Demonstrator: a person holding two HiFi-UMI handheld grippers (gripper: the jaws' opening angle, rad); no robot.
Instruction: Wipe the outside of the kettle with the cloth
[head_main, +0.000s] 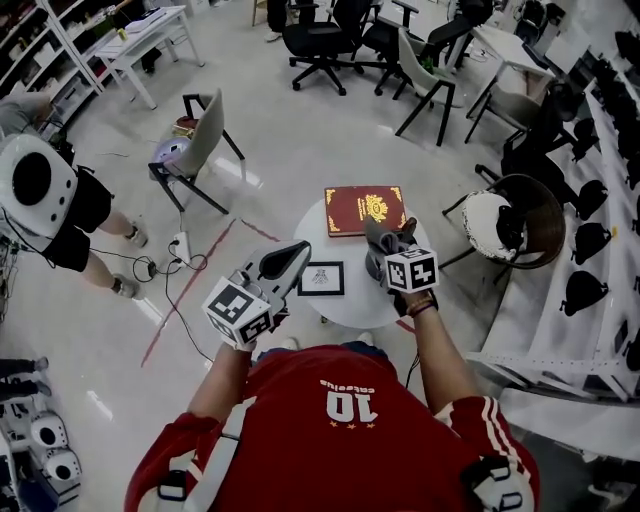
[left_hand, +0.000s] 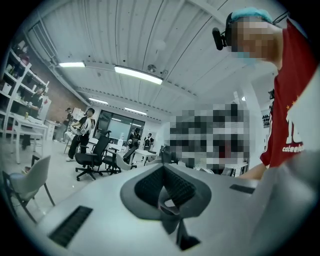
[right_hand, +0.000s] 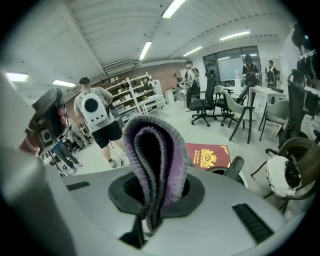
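Observation:
My right gripper (head_main: 384, 252) (right_hand: 152, 196) is shut on a folded grey and purple cloth (head_main: 386, 238) (right_hand: 155, 152), which stands up between the jaws over the small round white table (head_main: 345, 302). Just beyond the cloth in the right gripper view, a dark rim with a black handle (right_hand: 235, 167) peeks out, perhaps the kettle. The head view hides it under the right gripper. My left gripper (head_main: 297, 252) (left_hand: 163, 172) is held at the table's left edge, tilted up toward the ceiling, its jaws shut with nothing in them.
A red book (head_main: 364, 209) (right_hand: 207, 156) and a small framed picture (head_main: 321, 278) lie on the table. A round wicker chair (head_main: 515, 220) stands to the right and a grey chair (head_main: 200, 140) to the back left. A person with a white backpack (head_main: 40, 190) stands at the left, and a power strip (head_main: 180, 245) lies on the floor.

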